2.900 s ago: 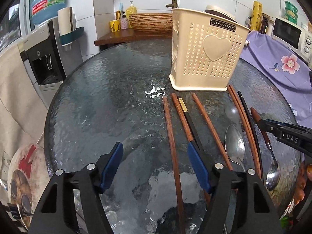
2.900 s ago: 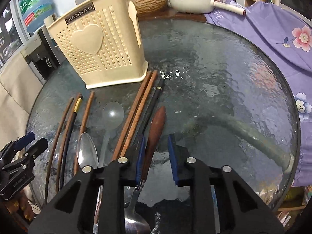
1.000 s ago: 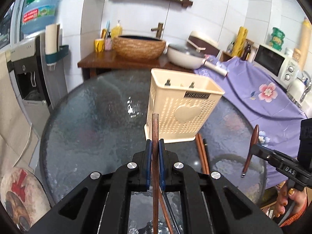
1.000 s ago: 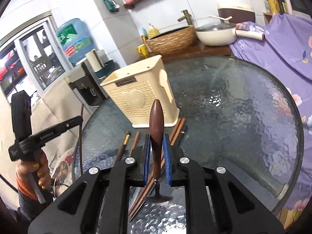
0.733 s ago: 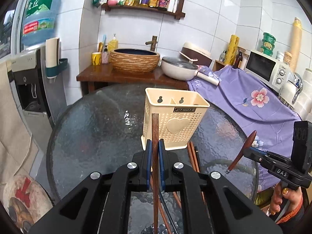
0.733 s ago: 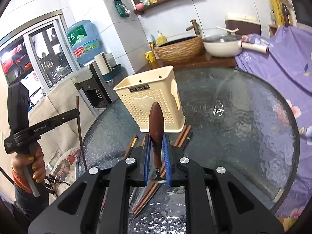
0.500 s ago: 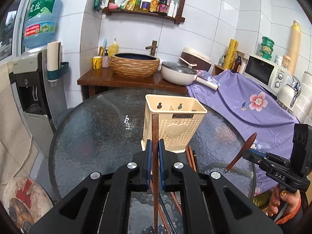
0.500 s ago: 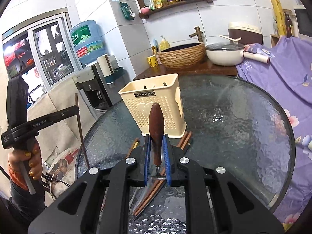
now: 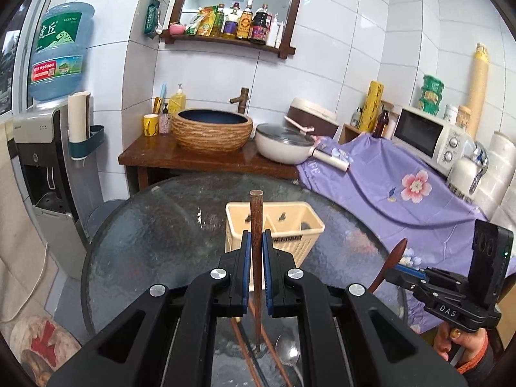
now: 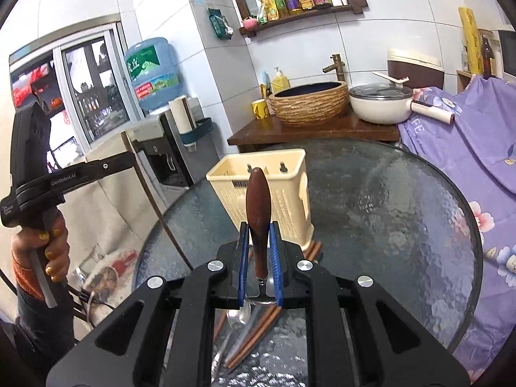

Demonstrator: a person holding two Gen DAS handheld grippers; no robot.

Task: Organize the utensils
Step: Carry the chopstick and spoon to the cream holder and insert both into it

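Note:
My left gripper (image 9: pixel 256 242) is shut on a brown wooden chopstick (image 9: pixel 256 225) and holds it upright, high above the table, in front of the cream utensil holder (image 9: pixel 290 229). My right gripper (image 10: pixel 260 235) is shut on the brown wooden handle of a spoon (image 10: pixel 258 206), also upright, with the holder (image 10: pixel 283 187) behind it. The holder stands on the round glass table (image 9: pixel 161 235) and has two compartments. Other chopsticks (image 9: pixel 245 348) and a metal spoon (image 9: pixel 287 351) lie on the glass below the grippers. The left gripper with its chopstick (image 10: pixel 151 187) shows at the left of the right wrist view.
A purple flowered cloth (image 9: pixel 403 187) covers the counter to the right, with a microwave (image 9: pixel 425 135). Behind the table a wooden stand (image 9: pixel 193 158) bears a woven basin and a white pan (image 9: pixel 283 145). A water dispenser (image 9: pixel 42 167) stands at the left.
Both grippers have risen well above the table with their utensils; the holder now looks smaller and I see into its top. Both were over the table, unclosed, 2.9 s ago.

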